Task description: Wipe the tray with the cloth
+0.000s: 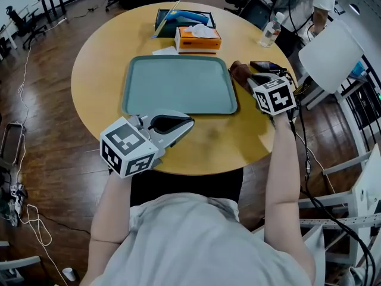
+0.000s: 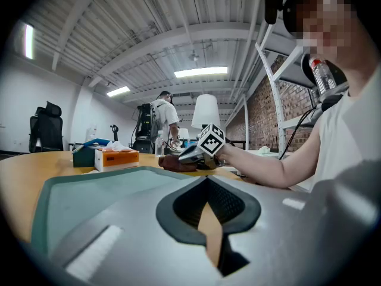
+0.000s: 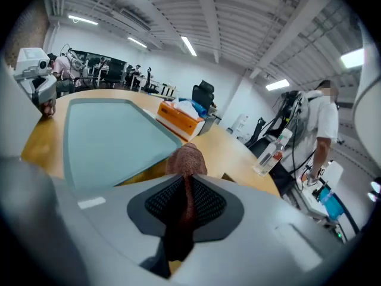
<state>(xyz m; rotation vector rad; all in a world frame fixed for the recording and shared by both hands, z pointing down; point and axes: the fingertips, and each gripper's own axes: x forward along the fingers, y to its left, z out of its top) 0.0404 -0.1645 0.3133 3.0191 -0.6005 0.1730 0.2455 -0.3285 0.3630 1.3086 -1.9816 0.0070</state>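
The teal tray (image 1: 178,83) lies empty in the middle of the round wooden table (image 1: 101,58). A brown cloth (image 1: 239,72) sits just off the tray's right edge, with my right gripper (image 1: 247,80) shut on it. In the right gripper view the cloth (image 3: 186,159) sticks out between the jaws, with the tray (image 3: 107,136) to the left. My left gripper (image 1: 188,124) hovers at the tray's near edge, shut with nothing in it. In the left gripper view the tray (image 2: 89,195) spreads ahead, and the cloth (image 2: 172,162) lies beyond it.
An orange tissue box (image 1: 197,39) and a dark box (image 1: 181,19) stand behind the tray. A water bottle (image 1: 270,33) and a black phone (image 1: 268,66) are at the table's right side. A person (image 1: 303,5) stands past the far right edge.
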